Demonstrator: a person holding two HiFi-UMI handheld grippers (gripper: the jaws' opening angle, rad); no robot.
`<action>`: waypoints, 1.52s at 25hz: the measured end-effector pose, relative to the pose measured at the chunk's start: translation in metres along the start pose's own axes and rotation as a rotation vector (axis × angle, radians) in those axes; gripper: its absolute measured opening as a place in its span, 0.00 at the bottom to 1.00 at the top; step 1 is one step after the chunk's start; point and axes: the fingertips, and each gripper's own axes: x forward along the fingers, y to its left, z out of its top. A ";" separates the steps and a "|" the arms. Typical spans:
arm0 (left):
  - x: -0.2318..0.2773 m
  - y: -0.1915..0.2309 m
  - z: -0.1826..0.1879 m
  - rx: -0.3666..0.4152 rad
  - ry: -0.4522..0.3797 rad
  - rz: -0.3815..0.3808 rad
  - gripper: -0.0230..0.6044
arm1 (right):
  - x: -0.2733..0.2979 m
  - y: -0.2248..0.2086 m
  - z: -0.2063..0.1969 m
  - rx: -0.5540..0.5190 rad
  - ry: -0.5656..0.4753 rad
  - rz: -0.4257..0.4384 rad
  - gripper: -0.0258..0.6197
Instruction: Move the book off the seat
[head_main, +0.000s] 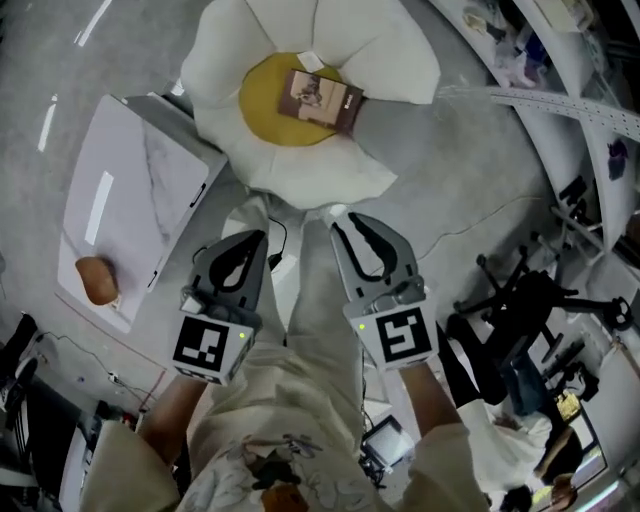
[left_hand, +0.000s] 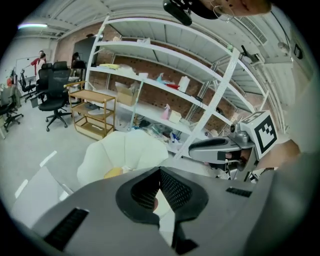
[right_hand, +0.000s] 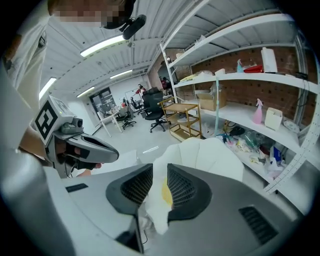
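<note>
The book lies on the seat. The seat looks like a big flower with white petals and a yellow middle. The book sits on the yellow middle, a bit to the right side. Nothing is touching it.

Both grippers are well short of the book, down by the near edge of the seat. They are side by side and point toward the seat. The left gripper has its jaws pressed together with nothing in them. The right gripper has its jaws a little way apart. Nothing is in them, and the seat shows through the thin gap.

To the left of the seat stands a white worktop. A small brown thing lies near its close end; I cannot tell what it is.

Behind the seat there are long white shelves with small things on them. A wooden cart and a black office chair stand further off.
</note>
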 end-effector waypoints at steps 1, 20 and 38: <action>0.011 0.005 -0.003 0.005 0.009 -0.004 0.05 | 0.008 -0.005 -0.005 0.000 0.007 -0.006 0.17; 0.160 0.059 -0.091 -0.080 0.024 -0.002 0.05 | 0.148 -0.088 -0.117 -0.181 0.206 0.077 0.43; 0.272 0.105 -0.202 -0.195 -0.006 -0.028 0.44 | 0.293 -0.151 -0.248 -0.671 0.445 0.124 0.94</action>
